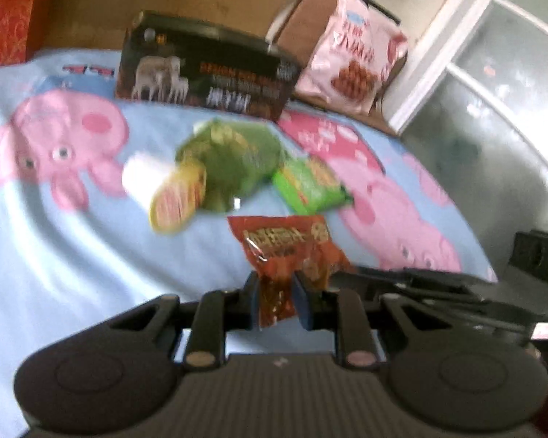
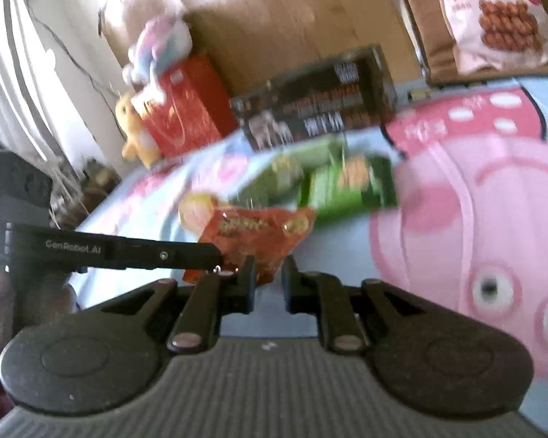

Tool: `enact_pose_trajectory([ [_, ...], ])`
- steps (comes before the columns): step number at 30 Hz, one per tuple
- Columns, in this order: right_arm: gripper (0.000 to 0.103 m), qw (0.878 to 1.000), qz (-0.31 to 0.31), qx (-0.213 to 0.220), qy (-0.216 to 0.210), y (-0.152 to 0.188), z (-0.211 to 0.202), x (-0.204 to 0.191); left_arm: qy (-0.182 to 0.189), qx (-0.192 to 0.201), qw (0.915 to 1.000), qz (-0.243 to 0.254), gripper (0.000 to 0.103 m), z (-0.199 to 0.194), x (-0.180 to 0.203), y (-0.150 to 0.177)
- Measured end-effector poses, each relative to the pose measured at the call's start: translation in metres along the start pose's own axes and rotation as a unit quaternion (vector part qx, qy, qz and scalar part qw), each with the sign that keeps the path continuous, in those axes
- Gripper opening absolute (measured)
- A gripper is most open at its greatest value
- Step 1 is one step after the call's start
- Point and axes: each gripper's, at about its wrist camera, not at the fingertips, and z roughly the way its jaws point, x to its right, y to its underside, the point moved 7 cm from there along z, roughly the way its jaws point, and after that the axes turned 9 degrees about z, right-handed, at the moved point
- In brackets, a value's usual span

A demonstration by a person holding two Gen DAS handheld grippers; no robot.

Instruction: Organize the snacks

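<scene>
A red snack packet [image 1: 288,252] is pinched between the fingers of my left gripper [image 1: 277,292], just above the blue cartoon-pig bedsheet [image 1: 62,248]. In the right wrist view the same red packet [image 2: 255,237] also sits between the fingers of my right gripper [image 2: 268,277], with the left gripper's black arm [image 2: 128,250] reaching in from the left. Beyond lie a large green bag [image 1: 233,160], a small green packet [image 1: 310,186], a yellow packet [image 1: 179,197] and a dark box [image 1: 204,73].
A pink snack bag [image 1: 354,58] leans on a brown chair at the back right. A red box [image 2: 186,109] and plush toys [image 2: 157,51] stand at the bed's far side. A white glass door [image 1: 493,73] is to the right.
</scene>
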Motion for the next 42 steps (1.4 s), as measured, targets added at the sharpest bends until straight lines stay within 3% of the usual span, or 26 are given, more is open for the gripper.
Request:
enact_pose_trajectory([
  [2,0.022,1.0,-0.019,0.008,0.007,0.004,-0.007,-0.004,0.005,0.002,1.0,0.0,0.021,-0.006,0.001,0.004],
  [6,0.057,0.997,-0.07,0.02,0.021,0.007,-0.014,-0.014,0.012,0.017,0.9994,-0.029,0.034,-0.021,-0.013,0.004],
  [7,0.062,0.996,-0.084,0.022,0.024,0.007,-0.013,-0.015,0.016,0.018,0.999,-0.039,0.036,-0.022,-0.016,0.003],
  [13,0.065,0.99,-0.134,0.024,0.046,0.014,-0.002,-0.02,0.034,0.001,0.9981,-0.051,0.037,-0.009,-0.012,0.003],
  [18,0.065,0.989,-0.139,0.019,0.04,0.017,0.003,-0.027,0.053,0.003,0.9971,-0.054,0.036,-0.001,-0.001,0.003],
  [20,0.065,0.989,-0.14,0.024,0.037,0.019,0.005,-0.029,0.071,0.004,0.9956,-0.061,0.032,-0.001,0.004,0.002],
  [23,0.065,0.989,-0.142,0.034,0.029,0.021,0.004,-0.029,0.105,0.008,0.9927,-0.059,0.013,0.0,0.012,-0.002],
  [27,0.066,0.989,-0.142,0.042,0.027,0.022,0.005,-0.031,0.097,0.008,0.994,-0.049,0.012,0.003,0.016,-0.007],
  [35,0.065,0.995,-0.083,0.061,-0.007,0.002,-0.005,-0.025,0.17,0.049,0.9795,-0.098,0.011,-0.027,0.004,-0.024],
  [42,0.061,0.989,0.0,0.062,-0.136,-0.021,-0.013,-0.027,0.216,0.064,0.97,-0.091,0.011,-0.04,0.005,-0.047],
])
